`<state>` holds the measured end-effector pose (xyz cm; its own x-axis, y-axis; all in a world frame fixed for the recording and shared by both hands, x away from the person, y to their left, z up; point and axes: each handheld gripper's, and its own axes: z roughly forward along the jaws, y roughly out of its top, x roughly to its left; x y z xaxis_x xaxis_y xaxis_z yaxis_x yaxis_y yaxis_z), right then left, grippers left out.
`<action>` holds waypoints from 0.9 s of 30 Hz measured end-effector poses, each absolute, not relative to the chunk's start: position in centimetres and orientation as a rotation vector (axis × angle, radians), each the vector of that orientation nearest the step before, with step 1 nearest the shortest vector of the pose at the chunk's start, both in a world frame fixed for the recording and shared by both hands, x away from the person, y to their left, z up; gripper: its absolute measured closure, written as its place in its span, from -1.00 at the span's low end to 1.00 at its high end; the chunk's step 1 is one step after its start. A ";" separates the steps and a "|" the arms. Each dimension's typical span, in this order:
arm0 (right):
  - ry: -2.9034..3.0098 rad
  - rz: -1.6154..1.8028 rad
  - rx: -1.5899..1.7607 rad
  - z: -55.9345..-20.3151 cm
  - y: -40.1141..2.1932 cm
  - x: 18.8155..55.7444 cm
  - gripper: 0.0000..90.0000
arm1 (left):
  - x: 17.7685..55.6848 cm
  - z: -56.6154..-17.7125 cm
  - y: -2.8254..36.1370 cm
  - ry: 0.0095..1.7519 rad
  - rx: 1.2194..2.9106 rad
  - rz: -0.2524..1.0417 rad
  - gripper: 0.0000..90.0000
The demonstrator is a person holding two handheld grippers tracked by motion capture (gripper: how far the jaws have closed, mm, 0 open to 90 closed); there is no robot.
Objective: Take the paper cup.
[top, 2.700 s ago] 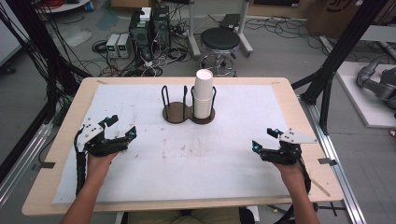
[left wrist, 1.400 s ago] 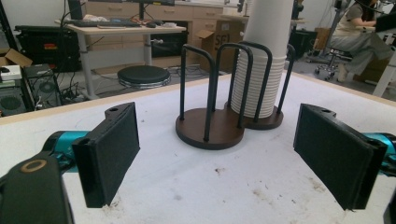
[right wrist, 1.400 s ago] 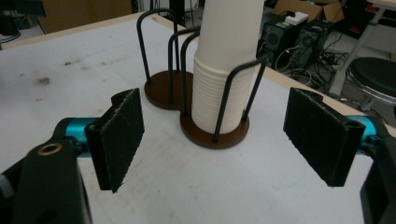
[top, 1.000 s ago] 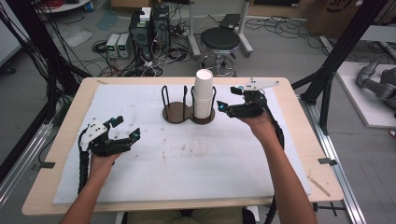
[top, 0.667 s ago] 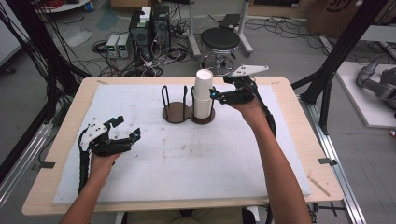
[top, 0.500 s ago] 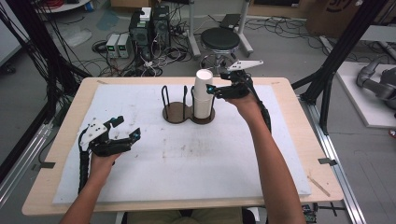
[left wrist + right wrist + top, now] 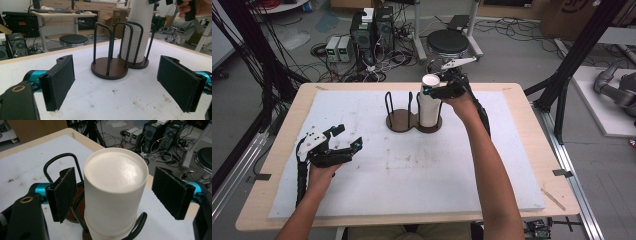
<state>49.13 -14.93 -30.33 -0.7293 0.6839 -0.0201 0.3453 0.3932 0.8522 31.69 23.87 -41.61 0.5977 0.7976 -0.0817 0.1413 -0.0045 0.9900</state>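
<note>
High view first: we have our right arm stretched forward across the white mat (image 7: 412, 190), the forearm running up from the table's near edge to the far middle, the hand turned so the right gripper (image 7: 432, 90) points leftward at the top of the stack of white cups (image 7: 430, 102). That stack stands bottom-up in the right-hand ring of the dark wire cup holder (image 7: 401, 120), at the far centre of the table (image 7: 532, 135). Seen from the right gripper view, the top cup (image 7: 115, 192) sits between our two pads, a clear gap on each side; the jaws have just been closing a little yet stand wide and press on nothing. Our left forearm comes in at the near left, wrist low over the mat, the left gripper (image 7: 349, 140) aimed toward the holder but well apart from it. Its jaws stand apart too, with nothing between them, as the left gripper view shows.
</note>
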 end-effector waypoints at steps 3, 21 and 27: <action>2.287 1.272 0.880 -30.2 -14.6 49.2 -0.36 | 31.7 -41.6 23.9 0.828 1.512 0.626 -0.68; 2.172 1.355 0.871 -27.4 -15.4 48.3 -0.23 | 31.7 -41.7 23.8 0.825 1.513 0.613 -0.67; 2.105 1.414 0.828 -24.8 -15.9 47.1 -0.23 | 31.6 -41.7 23.7 0.815 1.521 0.600 -0.66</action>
